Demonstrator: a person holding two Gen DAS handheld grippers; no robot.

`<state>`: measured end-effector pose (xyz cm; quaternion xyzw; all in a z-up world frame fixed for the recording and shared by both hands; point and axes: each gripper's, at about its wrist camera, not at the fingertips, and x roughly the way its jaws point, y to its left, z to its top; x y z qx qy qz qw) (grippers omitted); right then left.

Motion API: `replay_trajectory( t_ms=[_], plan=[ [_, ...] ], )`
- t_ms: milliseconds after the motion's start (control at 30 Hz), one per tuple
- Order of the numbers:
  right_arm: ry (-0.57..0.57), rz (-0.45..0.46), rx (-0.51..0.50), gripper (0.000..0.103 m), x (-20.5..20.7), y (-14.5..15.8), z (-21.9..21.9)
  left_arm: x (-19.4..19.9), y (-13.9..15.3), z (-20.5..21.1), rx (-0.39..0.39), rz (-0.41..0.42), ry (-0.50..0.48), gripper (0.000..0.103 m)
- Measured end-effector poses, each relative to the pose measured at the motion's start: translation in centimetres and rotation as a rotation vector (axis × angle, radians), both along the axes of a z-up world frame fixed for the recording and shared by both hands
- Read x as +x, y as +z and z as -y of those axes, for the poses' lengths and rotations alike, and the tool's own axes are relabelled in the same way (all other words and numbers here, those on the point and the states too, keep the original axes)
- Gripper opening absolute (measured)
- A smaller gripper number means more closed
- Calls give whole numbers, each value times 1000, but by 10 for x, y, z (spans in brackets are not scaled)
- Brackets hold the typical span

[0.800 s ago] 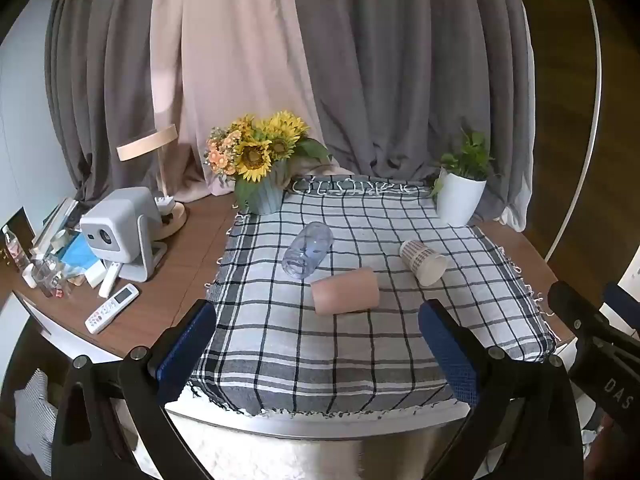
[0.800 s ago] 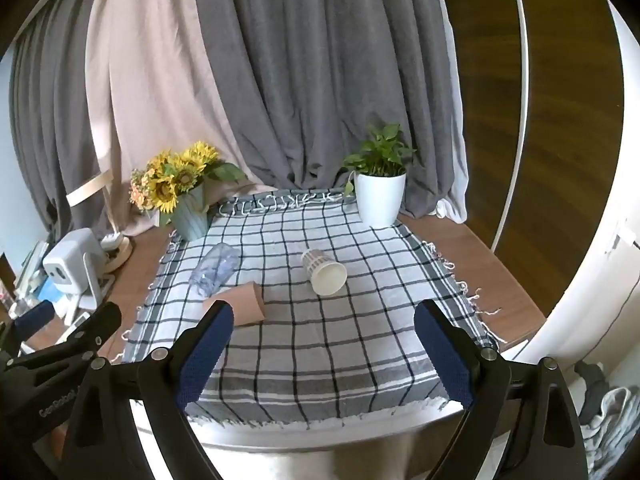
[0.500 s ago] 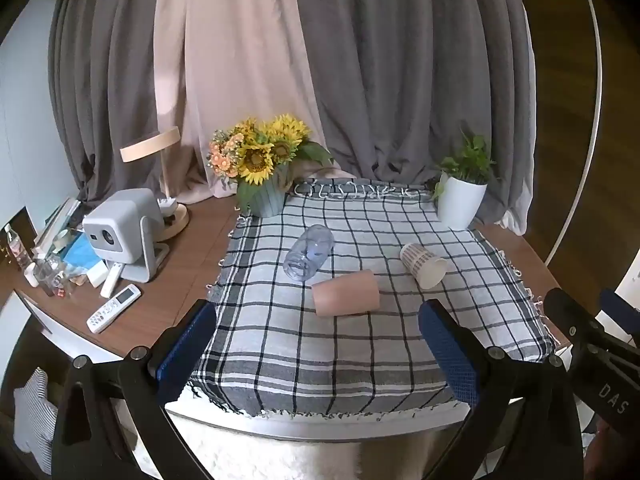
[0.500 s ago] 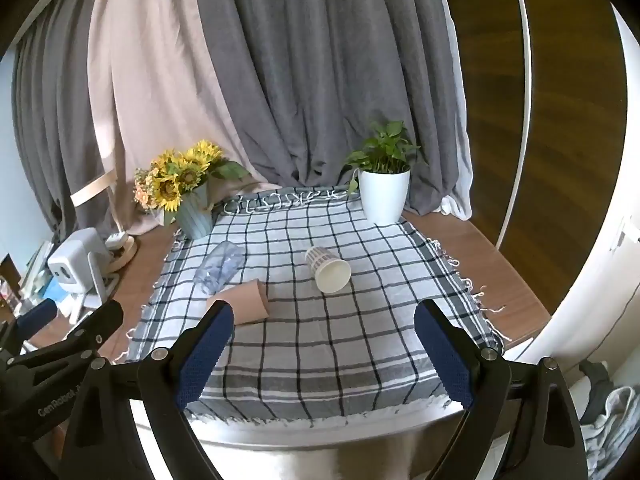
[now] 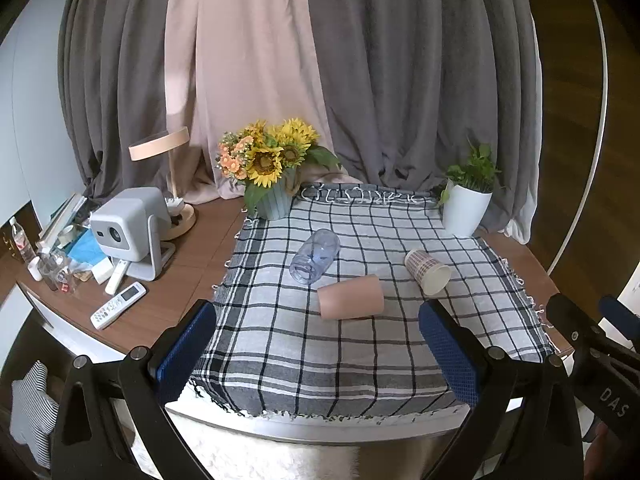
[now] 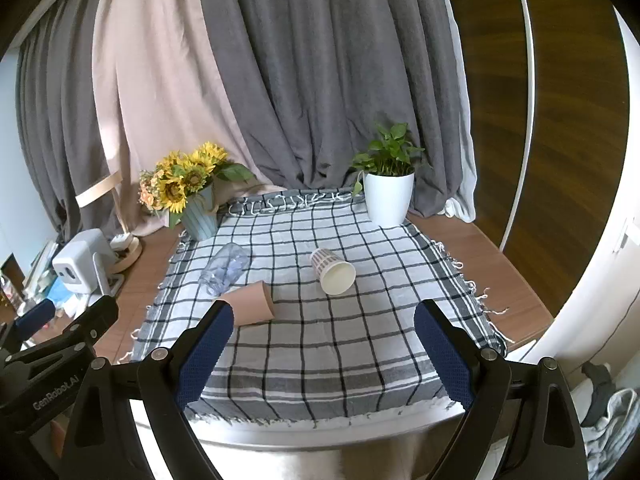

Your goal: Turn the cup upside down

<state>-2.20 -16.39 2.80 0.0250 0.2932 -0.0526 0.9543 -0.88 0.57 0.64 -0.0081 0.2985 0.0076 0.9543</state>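
Note:
Three cups lie on their sides on a checked cloth [image 5: 360, 360]: a pink cup [image 5: 351, 297] in the middle, a clear plastic cup [image 5: 315, 255] behind it to the left, and a patterned paper cup [image 5: 427, 272] to the right. In the right wrist view the pink cup [image 6: 252, 304], the clear cup [image 6: 224, 268] and the paper cup [image 6: 333, 271] show too. My left gripper [image 5: 316, 356] is open and empty, near the table's front edge. My right gripper [image 6: 322, 352] is open and empty, also near the front edge.
A sunflower vase [image 5: 272, 184] stands at the cloth's back left and a white plant pot [image 5: 466, 208] at the back right. Left of the cloth are a projector [image 5: 128, 228], a lamp [image 5: 168, 184], remotes [image 5: 118, 310] and clutter. Curtains hang behind.
Both grippers have drifted slightly, so the table sits a touch lower in the views. The cups have not moved and both grippers stay open.

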Motion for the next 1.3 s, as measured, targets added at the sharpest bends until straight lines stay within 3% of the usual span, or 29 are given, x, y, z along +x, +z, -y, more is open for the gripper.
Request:
replay_trajectory(
  t_ms=[1300],
  plan=[
    [5,3,8,92,-3,-3,12,-6,-6,5,-4,-6,-5,103]
  ],
)
